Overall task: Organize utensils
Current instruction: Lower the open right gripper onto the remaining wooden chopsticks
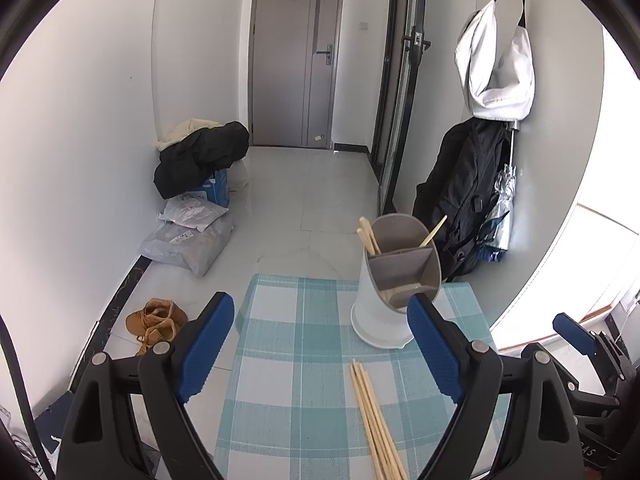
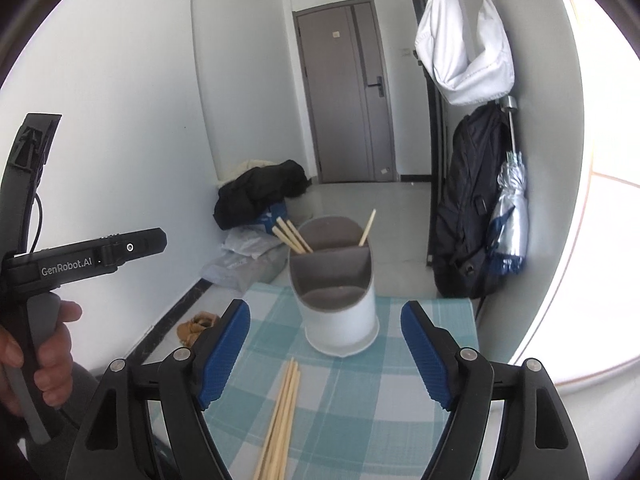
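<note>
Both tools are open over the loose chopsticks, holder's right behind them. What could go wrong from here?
1. The loose chopsticks lie bunched side by side on the checked cloth, so a pinch may lift several or scatter them.
2. The holder stands near the table's far edge; a bump could tip it off.
3. The left tool and right tool are close together and could collide.

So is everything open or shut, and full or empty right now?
left hand-held gripper: open, holding nothing.
right hand-held gripper: open, holding nothing.
utensil holder: upright, a few chopsticks in the back compartments.
loose chopsticks: lying flat on the checked mat.
door: shut.
umbrella: folded, hanging.
</note>
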The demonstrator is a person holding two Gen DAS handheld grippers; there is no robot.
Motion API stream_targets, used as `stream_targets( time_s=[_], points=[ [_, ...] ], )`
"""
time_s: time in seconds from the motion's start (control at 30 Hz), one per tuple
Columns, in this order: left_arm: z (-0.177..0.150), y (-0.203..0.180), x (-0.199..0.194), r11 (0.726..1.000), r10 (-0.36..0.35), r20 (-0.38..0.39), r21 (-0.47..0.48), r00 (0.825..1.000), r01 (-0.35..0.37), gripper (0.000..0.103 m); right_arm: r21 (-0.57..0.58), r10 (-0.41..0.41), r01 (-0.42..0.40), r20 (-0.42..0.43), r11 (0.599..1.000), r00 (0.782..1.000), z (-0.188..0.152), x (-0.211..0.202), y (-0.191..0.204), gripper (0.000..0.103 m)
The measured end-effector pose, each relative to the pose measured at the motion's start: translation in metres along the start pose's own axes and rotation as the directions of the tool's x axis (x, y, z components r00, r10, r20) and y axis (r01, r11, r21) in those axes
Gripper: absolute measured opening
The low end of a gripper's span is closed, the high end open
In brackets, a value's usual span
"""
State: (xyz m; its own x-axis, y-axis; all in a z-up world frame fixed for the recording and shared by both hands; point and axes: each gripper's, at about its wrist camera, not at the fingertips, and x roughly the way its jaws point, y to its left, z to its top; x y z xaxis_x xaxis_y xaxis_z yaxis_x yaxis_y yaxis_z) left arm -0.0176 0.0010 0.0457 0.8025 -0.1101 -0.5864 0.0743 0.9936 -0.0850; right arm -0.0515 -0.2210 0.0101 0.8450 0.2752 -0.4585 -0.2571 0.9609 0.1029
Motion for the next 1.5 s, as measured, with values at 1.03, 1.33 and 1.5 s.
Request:
stream_targets(
  time_s=[1.03, 1.33, 1.5],
  points=[
    [-0.056, 0.044, 0.107, 0.995, -0.016, -0.335, -0.096, 0.942, -0.018, 0.086, -0.087, 0.019, -0.070, -0.488, 0.994, 0.873, -0.088, 0.138, 0.010, 0.071],
    [-0.054, 0.076, 0.114, 0.972, -0.038, -0.369, -0.229, 0.929, -0.051, 0.086, -0.141, -0.020, -0.078, -0.586, 0.987, 0.810, -0.100, 0.179, 0.029, 0.044],
    [-0.048, 0.088, 0.116, 0.969, 0.018, -0.362, -0.222, 0.932, -0.105, 0.086, -0.180, -0.027, -0.102, -0.600, 0.978, 0.800, -0.101, 0.182, 0.040, 0.037]
  ],
)
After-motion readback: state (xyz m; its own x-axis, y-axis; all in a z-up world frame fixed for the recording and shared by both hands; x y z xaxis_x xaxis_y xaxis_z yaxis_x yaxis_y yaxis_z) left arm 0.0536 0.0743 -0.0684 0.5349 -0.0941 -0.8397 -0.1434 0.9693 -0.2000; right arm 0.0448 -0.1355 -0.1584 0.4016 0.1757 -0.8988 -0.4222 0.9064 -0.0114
